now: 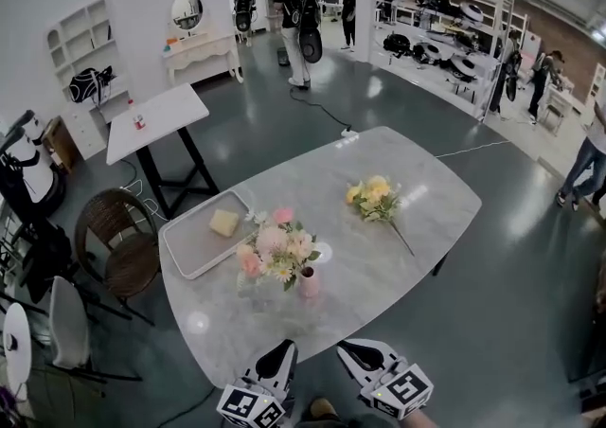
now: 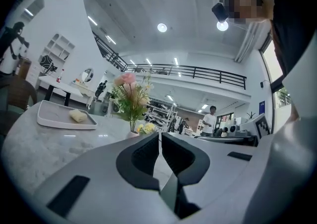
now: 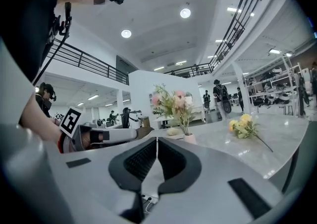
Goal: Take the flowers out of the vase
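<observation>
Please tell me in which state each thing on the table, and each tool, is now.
vase: upright on the table, flowers inside
pink flowers: standing in the vase
yellow flowers: lying on the table, outside the vase
tray: flat, one yellow block in it
left tool: shut, empty
right tool: shut, empty

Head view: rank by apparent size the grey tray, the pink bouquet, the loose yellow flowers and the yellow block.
1. grey rectangular tray
2. pink-and-white bouquet
3. yellow flower bunch, close to the bouquet if its stem counts
4. pale yellow block
</observation>
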Available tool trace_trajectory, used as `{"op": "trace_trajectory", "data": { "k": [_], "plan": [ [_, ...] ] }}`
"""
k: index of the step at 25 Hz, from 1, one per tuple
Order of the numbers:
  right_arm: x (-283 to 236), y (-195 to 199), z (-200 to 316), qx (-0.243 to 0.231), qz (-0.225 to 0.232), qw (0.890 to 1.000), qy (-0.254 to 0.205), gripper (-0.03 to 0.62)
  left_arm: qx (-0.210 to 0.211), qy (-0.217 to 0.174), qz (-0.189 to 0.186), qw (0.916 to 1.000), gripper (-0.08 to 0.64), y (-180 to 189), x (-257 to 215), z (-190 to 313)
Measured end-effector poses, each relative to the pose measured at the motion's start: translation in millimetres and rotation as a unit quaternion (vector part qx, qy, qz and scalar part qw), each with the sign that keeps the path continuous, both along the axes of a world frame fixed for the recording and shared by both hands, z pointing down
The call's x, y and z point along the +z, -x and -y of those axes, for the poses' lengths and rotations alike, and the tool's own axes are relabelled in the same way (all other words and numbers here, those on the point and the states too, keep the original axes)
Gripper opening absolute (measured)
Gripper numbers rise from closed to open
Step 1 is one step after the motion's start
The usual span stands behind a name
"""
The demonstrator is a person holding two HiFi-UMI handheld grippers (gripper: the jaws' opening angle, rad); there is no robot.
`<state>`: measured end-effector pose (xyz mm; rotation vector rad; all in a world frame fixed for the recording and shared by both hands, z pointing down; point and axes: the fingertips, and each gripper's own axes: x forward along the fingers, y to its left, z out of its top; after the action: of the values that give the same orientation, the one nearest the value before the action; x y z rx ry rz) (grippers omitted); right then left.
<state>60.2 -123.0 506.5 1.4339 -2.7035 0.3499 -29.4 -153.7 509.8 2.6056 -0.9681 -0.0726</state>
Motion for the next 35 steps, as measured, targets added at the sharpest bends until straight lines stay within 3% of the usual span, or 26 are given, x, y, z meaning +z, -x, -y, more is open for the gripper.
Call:
{"op": "trace_trajectory", "data": {
  "k": [6, 10, 13, 21, 35],
  "plan": [
    [6, 2, 42, -0.014, -0.015, 1.0, 0.011, 0.021, -0.012, 0.015, 0.0, 0.9998, 0.029, -3, 9, 13],
    [8, -1, 77, -0.027, -0.051, 0.998, 0.011, 0.028, -0.031, 0.026, -0.002, 0.9992, 0.029, -9, 18, 24],
    [9, -1, 103, -0.046, -0.077, 0.996, 0.013, 0.089, -0.051, 0.034, -0.003, 0.9981, 0.029, -15, 26, 36],
    [25, 5, 156, -0.094, -0.111, 0.989, 0.019, 0.138, -0.103, 0.042, 0.005, 0.9938, 0.029, -23, 40, 62],
    [36, 30, 199, -0.149, -0.163, 0.975, 0.011, 0.163, -0.159, 0.049, 0.018, 0.9859, 0.029, -11, 55, 82]
  ]
}}
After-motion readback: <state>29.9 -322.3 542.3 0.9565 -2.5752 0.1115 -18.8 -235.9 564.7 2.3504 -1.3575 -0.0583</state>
